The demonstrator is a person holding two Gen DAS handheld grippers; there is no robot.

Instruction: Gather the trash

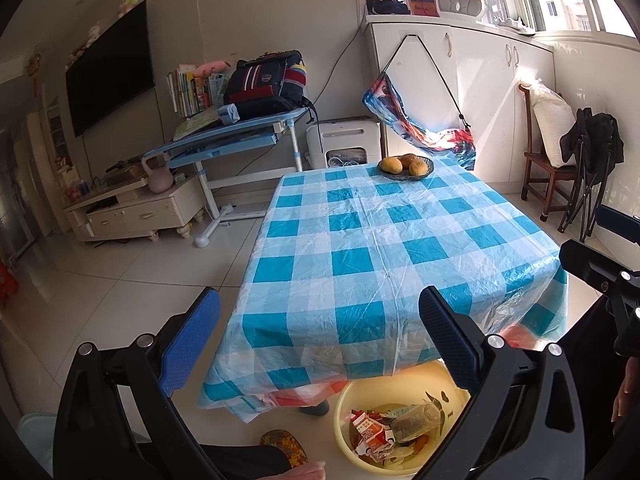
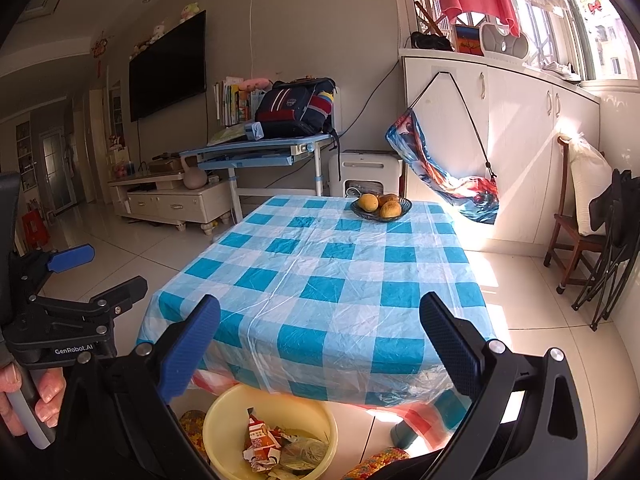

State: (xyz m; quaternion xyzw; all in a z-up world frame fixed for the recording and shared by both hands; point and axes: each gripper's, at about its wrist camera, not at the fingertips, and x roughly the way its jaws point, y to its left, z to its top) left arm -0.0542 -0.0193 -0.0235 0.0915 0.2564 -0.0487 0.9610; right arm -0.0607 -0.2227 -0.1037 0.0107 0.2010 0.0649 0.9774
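I see the trash [image 2: 276, 446] lying in a yellow basin [image 2: 224, 420] on the floor, right by the near edge of the table [image 2: 320, 280]. In the pile there is a red and white carton [image 1: 370, 432], a clear bottle [image 1: 414, 420] lying on its side, and some crumpled wrappers. The basin sits partly under the hanging edge of the blue and white checked cloth [image 1: 360, 248] that covers the table. My left gripper [image 1: 320, 340] is up in the air above the basin, and its blue fingers [image 1: 192, 340] are spread wide apart with nothing between them. My right gripper [image 2: 320, 344] is also up above the near table edge, spread wide, and it holds nothing too. In the right view I can see a hand [image 2: 24, 396] wrapped around the handle of the left tool. The cloth top is bare except for a dark bowl [image 2: 381, 207] at the far end with three round yellow-brown fruits [image 1: 405, 164] in it. Behind the table there is a blue desk [image 1: 236, 136] with a dark backpack [image 1: 266, 84] on it, and a black TV [image 2: 168, 68] hangs on the wall. A wooden chair [image 1: 542, 168] stands off to the right near the white cabinets [image 2: 520, 152]
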